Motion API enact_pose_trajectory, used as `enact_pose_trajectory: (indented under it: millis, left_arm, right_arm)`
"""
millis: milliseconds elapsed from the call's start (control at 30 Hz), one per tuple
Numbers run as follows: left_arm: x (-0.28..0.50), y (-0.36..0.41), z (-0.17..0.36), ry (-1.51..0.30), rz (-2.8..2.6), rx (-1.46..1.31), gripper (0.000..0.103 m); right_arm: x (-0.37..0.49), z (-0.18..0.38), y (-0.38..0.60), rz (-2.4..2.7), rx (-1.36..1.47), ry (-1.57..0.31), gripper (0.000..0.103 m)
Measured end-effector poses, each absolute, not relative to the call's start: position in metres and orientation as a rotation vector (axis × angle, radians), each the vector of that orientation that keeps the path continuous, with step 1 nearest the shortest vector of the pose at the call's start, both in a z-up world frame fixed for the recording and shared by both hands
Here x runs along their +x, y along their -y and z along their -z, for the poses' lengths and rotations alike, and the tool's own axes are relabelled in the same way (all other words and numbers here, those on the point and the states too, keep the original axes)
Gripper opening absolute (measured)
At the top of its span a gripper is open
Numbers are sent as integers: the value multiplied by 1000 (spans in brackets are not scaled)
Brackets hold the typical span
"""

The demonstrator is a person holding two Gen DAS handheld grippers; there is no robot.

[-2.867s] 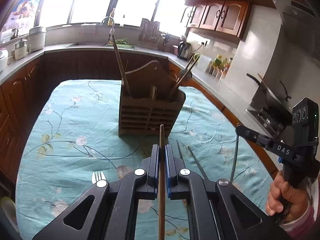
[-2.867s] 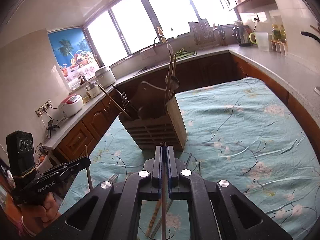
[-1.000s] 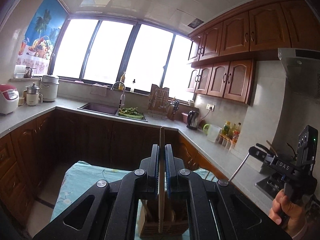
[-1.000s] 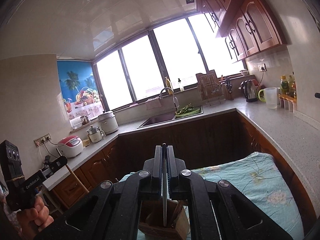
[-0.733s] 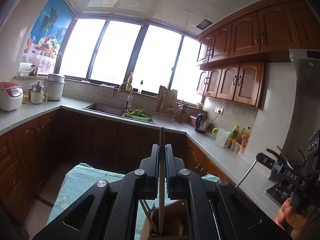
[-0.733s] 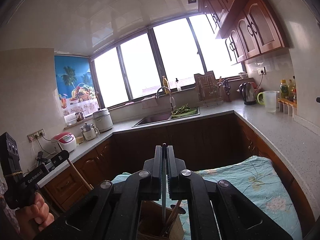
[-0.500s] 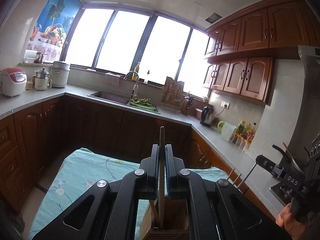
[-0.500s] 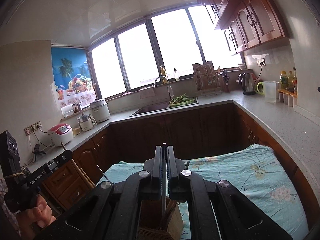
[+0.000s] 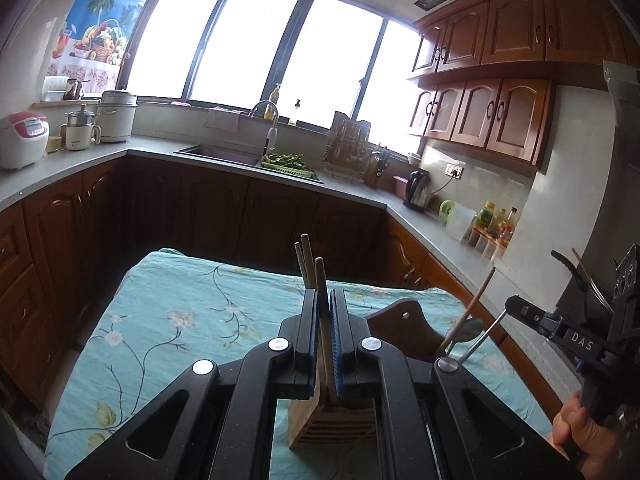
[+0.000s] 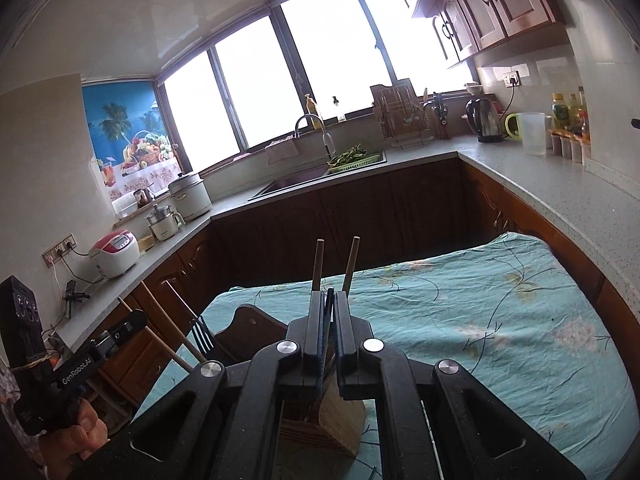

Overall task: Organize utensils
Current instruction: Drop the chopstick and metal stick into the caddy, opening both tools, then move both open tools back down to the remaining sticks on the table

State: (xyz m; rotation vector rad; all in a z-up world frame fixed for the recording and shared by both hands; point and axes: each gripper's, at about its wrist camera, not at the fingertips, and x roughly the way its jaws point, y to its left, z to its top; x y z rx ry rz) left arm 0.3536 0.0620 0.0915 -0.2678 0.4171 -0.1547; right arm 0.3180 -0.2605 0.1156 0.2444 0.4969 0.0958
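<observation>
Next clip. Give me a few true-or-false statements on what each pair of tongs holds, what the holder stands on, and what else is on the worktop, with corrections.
1. The left tongs are shut on a wooden chopstick. True.
2. The right tongs stand wide open with nothing between them. False: they are shut on a thin metal utensil.
3. The wooden holder stands on a teal flowered tablecloth. True.
4. The holder stands in the sink. False: the sink is far back, under the windows.
5. A black kettle stands on the worktop. True.
</observation>
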Motion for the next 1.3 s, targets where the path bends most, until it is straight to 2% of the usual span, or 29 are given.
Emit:
enact_pose_trajectory:
  millis: [300, 400, 433, 467, 500, 533, 567, 600, 633, 667, 700, 733, 767, 800, 1100, 1300]
  left_arm:
    - [344, -74, -91, -422, 152, -262, 5]
    - [344, -75, -92, -432, 151, -260, 5]
    - [344, -76, -93, -438, 149, -265, 6]
    - [341, -77, -93, -438, 150, -274, 13]
    - [336, -77, -93, -432, 147, -283, 24]
    - [332, -79, -95, -424, 137, -288, 30]
    - [329, -80, -95, -418, 127, -289, 40]
    - [324, -81, -96, -412, 122, -289, 44]
    - [320, -83, -98, -409, 117, -288, 46]
    - [314, -85, -99, -409, 111, -287, 52]
    - [307, -87, -99, -407, 102, -288, 63]
    - [299, -90, -98, -402, 89, -292, 70]
    - [290, -93, -96, -396, 73, -299, 84]
    - [281, -96, -94, -393, 60, -308, 88]
    - [230, -102, -63, -510, 45, -363, 88]
    - [213, -96, -60, -572, 37, -360, 88]
  right_arm:
    - [320, -116, 258, -88, 234, -508, 5]
    - [319, -115, 258, -91, 242, -512, 10]
    - [318, -115, 258, -96, 250, -512, 10]
    - [316, -115, 259, -96, 257, -509, 12]
    - [313, -114, 260, -99, 266, -503, 23]
    - [311, -114, 262, -99, 276, -497, 44]
    - [307, -114, 263, -100, 284, -488, 55]
    - [302, -114, 264, -100, 291, -477, 69]
    - [297, -114, 266, -96, 297, -464, 75]
    - [290, -114, 267, -93, 302, -449, 81]
    - [283, -114, 269, -91, 309, -436, 95]
    - [275, -112, 272, -88, 320, -421, 103]
    - [268, -110, 275, -83, 330, -411, 103]
    - [261, -106, 278, -77, 337, -415, 103]
    - [214, -73, 289, -40, 354, -520, 103]
    - [184, -49, 292, -26, 364, -586, 103]
